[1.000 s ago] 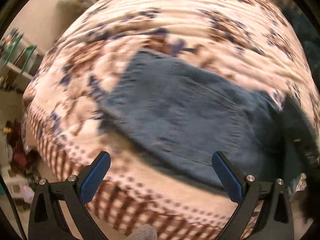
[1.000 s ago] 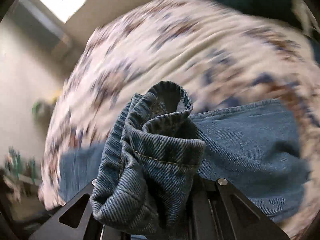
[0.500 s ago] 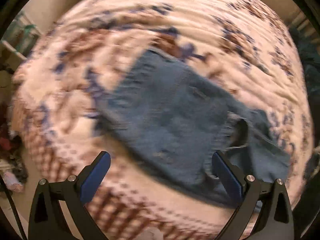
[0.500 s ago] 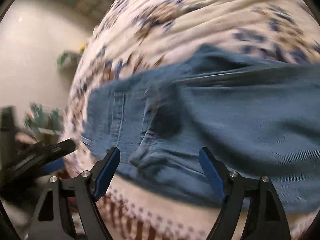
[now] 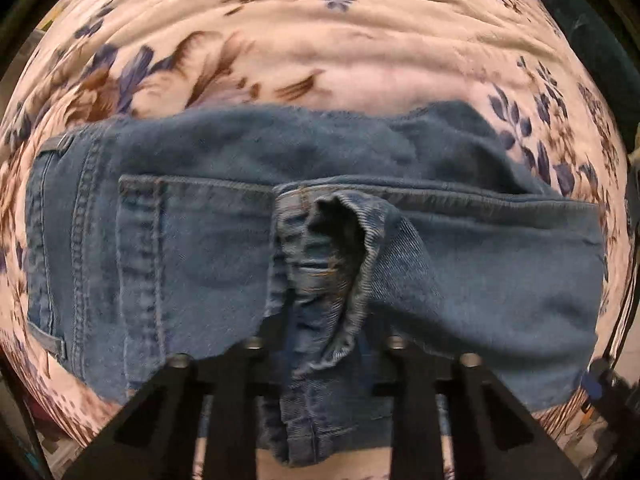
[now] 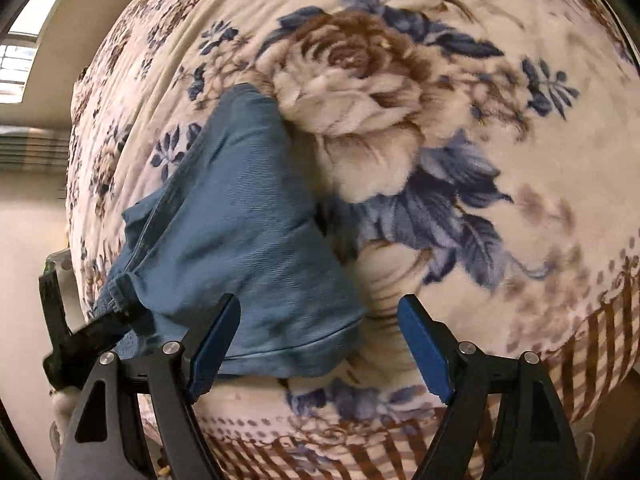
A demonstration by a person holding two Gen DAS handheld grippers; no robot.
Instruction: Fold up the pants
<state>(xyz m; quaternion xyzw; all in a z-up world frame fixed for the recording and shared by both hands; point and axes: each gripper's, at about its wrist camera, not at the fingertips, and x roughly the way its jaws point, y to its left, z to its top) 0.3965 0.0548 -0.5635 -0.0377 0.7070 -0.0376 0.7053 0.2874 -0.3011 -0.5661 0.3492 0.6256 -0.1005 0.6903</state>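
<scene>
The blue denim pants [image 5: 460,264] lie folded on a bed covered with a floral blanket [image 5: 320,52] in cream, brown and blue. In the left wrist view they stretch across almost the whole width, with the waistband and a belt loop at the left side and a stitched seam running down beside it.

The left gripper [image 5: 324,344] has its jaws closed together on a bunched fold of the denim — a hemmed edge of the cloth rises up between them and curls over, and the blue pads are hidden by the fabric. The cloth hangs down over the black arms of the gripper.

In the right wrist view the pants [image 6: 240,232] show as a folded bundle on the left part of the blanket [image 6: 460,100], just beside a big brown rose of the pattern. The right gripper [image 6: 320,344] has its jaws wide apart and holds nothing; its left finger [image 6: 214,344] stands in front of the lower edge of the denim, but I cannot tell if it touches — the right finger [image 6: 424,352] is over bare blanket. At the left edge of this view the black body of the left gripper [image 6: 92,340] meets the cloth. A window [image 6: 20,56] is at the upper left.
</scene>
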